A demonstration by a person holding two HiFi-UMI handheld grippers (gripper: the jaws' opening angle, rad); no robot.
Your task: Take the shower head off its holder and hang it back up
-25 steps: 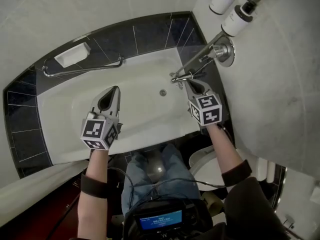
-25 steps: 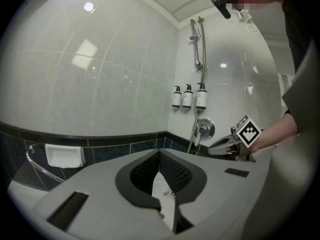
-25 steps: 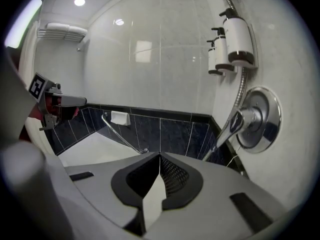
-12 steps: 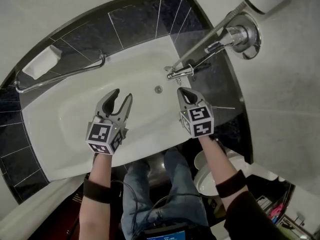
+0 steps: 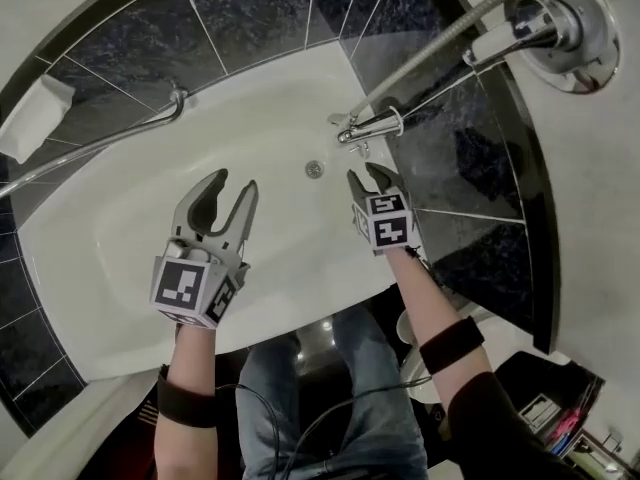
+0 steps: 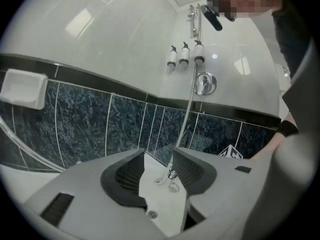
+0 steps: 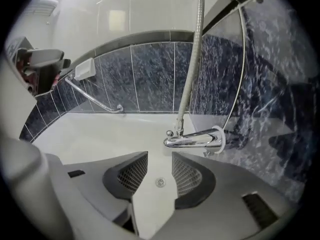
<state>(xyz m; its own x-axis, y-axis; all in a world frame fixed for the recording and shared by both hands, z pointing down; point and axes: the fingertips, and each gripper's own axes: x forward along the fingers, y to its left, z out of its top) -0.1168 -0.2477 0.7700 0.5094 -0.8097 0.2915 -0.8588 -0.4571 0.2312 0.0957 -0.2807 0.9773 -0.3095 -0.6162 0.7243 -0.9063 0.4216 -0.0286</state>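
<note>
Print on three bottles [image 6: 185, 54] under the shower head [image 6: 212, 20] seems illegibly small.

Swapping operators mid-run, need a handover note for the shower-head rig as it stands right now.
Left tool: jaws apart, just been opening, nothing between them; over the bathtub.
Right tool: jaws apart, just been opening, empty; near the tub spout.
Shower head: looks hung up high on the wall rail, hose running down to the spout; neither tool touches it.
Done: cannot tell whether it was already taken off and rehung.
Left: if not, the whole take-off and hang-back.
</note>
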